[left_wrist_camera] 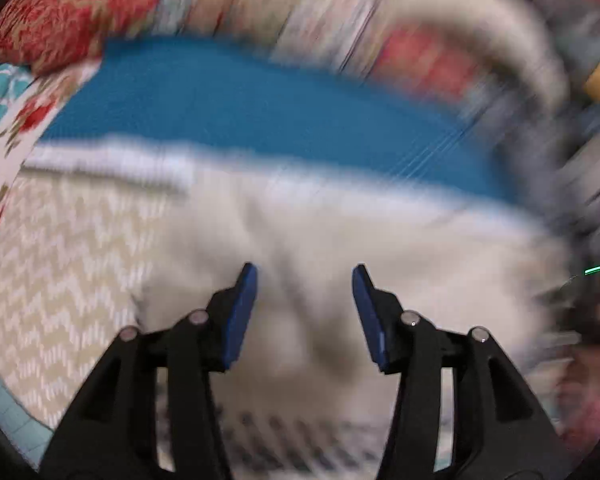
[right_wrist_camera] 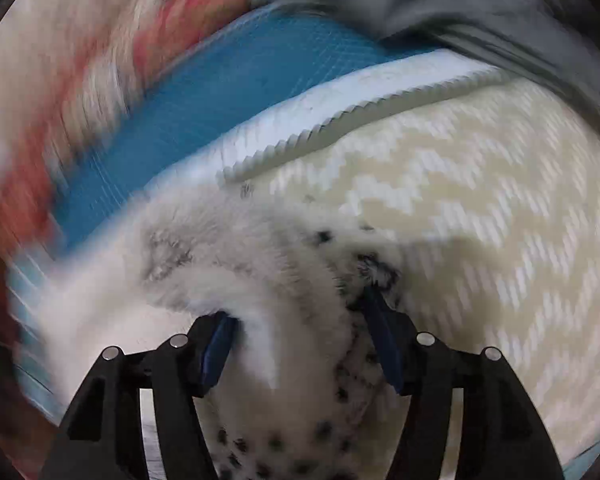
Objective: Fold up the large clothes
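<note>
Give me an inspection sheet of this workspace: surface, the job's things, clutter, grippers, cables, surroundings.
Surface: chevron quilt, blue band beside it.
Job's things: fluffy white spotted garment lying on the quilt.
Clutter: grey cloth at the far edge; red floral pillow.
Grippers: left gripper open above the garment, view blurred; right gripper with fur bunched between its fingers, grip unclear.
Cables: nothing seen.
Surroundings: floral bedding; the rest blurred.

So the fluffy white garment (right_wrist_camera: 260, 264) with dark spots is lying all bunched up on my chevron-patterned bedspread (right_wrist_camera: 480, 208), near its blue stripe (right_wrist_camera: 204, 108).
</note>
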`<state>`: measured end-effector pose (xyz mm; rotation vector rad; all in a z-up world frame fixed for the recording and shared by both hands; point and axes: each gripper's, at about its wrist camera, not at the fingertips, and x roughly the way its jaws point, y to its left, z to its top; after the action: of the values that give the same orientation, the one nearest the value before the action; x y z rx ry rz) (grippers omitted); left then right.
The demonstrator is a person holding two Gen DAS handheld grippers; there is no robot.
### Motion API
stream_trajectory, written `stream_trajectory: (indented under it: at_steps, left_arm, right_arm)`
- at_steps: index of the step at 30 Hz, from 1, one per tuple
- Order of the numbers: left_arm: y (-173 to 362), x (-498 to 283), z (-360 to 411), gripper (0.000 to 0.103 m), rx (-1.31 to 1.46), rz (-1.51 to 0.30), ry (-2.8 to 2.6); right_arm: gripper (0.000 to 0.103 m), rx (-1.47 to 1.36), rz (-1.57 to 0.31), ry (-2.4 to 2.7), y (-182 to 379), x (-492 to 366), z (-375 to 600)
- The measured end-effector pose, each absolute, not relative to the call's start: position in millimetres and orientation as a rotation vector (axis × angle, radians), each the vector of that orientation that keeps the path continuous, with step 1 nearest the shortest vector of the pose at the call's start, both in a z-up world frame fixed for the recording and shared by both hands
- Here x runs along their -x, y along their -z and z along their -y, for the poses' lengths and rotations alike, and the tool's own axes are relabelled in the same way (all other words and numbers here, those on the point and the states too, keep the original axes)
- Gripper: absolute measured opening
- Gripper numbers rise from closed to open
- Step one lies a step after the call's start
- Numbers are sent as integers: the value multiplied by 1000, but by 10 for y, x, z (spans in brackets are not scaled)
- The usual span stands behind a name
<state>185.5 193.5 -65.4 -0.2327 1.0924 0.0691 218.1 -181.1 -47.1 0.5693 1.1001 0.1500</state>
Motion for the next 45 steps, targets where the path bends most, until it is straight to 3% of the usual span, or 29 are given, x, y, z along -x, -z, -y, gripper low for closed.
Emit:
stream_trajectory:
  at_steps: [2, 4, 9, 13, 20, 26, 30, 34, 36, 40, 45]
  left_arm:
    - [1036, -1890, -2118, 47, 354, -1151, -93]
    - [901, -1771, -2233, 47, 449, -1073, -77]
    - [236, -1245, -2390, 49, 429, -881, -73]
    - [118, -929, -2472, 50, 413, -887, -89]
    - [8, -475, -2423, 50, 399, -864, -36]
    - [81, -676, -2142, 50, 327, -868, 16]
    - [418, -875, -2155, 50, 309, -915, -42]
    - [1096, -960, -2526, 51, 419, -1096, -102]
    - [1002, -826, -2678, 51, 551, -1055, -65]
    - [455, -635, -2725, 51, 541, -845, -45]
    - [354, -1208, -2338, 51, 410, -856, 20]
  right_arm:
    - [59, -616, -961, -183, 133, -1882, 1979]
    - [59, -614, -857, -278, -155, -1439, 2100]
    - [62, -445, -819, -321, -223, -726, 2030]
    - [62, -408, -862, -302, -26, -473, 1766]
    - [62, -366, -873, -360, 33, -550, 1489]
    - [62, -307, -859, -412, -182, -879, 1161]
    - [62, -342, -893, -424, -138, -1325, 1075]
    - [57, -297, -1146, -241, 540, -1906, 1220]
    - [56, -406, -1105, -229, 506, -1911, 1388]
    - [56, -350, -781, -300, -191, -1590, 1294]
    - [56, -279, -880, -487, -180, -2078, 692]
